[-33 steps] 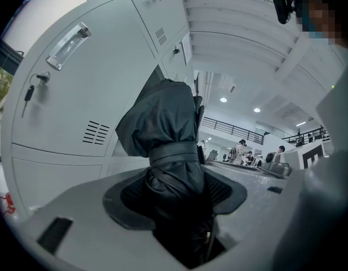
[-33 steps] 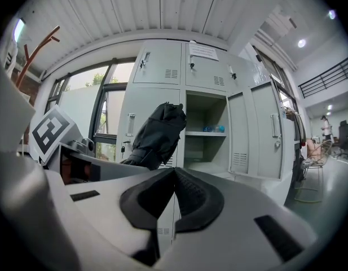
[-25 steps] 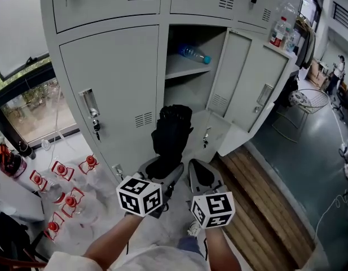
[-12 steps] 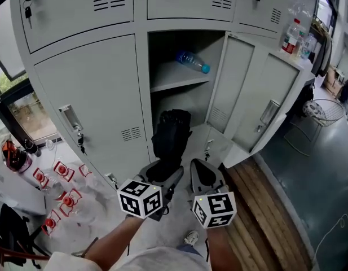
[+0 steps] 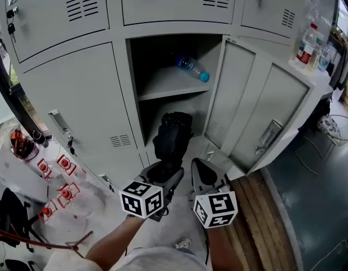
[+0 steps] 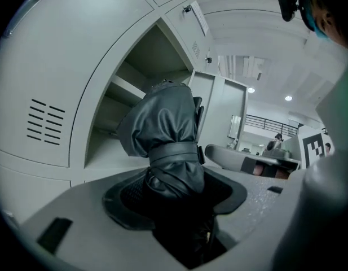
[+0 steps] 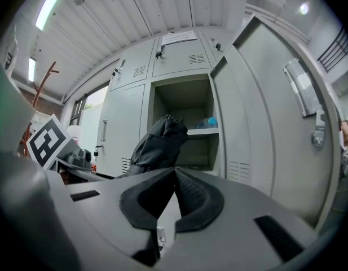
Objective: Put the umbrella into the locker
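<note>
The folded black umbrella (image 5: 172, 135) sticks out forward from my left gripper (image 5: 165, 173), which is shut on its lower end. In the left gripper view the umbrella (image 6: 165, 126), bound by its strap, fills the space between the jaws of the left gripper (image 6: 174, 193). It points at the open locker compartment (image 5: 162, 103), whose door (image 5: 241, 103) swings out to the right. My right gripper (image 5: 203, 171) travels beside the left one, shut and empty; its pads meet at the tips of the right gripper (image 7: 175, 171). The umbrella (image 7: 157, 143) is just left of it.
A clear water bottle (image 5: 192, 68) with a blue cap lies on the locker's upper shelf. Packs of red-capped bottles (image 5: 55, 176) sit on the floor at the left. Wooden boards (image 5: 269, 219) run at the right. More bottles (image 5: 309, 43) stand on the low locker.
Both grippers have moved forward together towards the open locker, the umbrella still in the left one. The locker opening now sits nearer and more central in the head view.
</note>
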`<state>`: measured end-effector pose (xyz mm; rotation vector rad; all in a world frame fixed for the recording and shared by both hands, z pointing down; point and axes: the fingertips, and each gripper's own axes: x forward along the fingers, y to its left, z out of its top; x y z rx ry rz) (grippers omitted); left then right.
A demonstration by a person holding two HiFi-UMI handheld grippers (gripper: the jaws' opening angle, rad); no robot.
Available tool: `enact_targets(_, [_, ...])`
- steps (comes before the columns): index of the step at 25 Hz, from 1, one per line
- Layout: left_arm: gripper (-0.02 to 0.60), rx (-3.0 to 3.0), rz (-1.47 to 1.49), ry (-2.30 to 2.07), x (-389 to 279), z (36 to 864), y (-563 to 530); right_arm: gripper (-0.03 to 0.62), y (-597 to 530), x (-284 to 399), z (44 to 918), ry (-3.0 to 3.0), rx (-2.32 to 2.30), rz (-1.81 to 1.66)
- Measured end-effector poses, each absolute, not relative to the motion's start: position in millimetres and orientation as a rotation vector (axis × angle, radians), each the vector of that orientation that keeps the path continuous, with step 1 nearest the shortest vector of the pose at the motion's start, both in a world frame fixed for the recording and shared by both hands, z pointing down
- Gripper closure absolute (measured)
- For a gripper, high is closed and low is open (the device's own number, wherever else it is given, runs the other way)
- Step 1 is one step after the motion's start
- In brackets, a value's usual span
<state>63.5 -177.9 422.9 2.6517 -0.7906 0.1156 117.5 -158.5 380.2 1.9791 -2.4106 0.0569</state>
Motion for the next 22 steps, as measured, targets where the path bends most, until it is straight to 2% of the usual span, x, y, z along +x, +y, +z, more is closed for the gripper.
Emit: enact_targets(22, [0.33, 2.592, 0.292, -1.042, 96, 443, -246, 0.591, -210, 145, 385, -2.522, 1.818, 0.054])
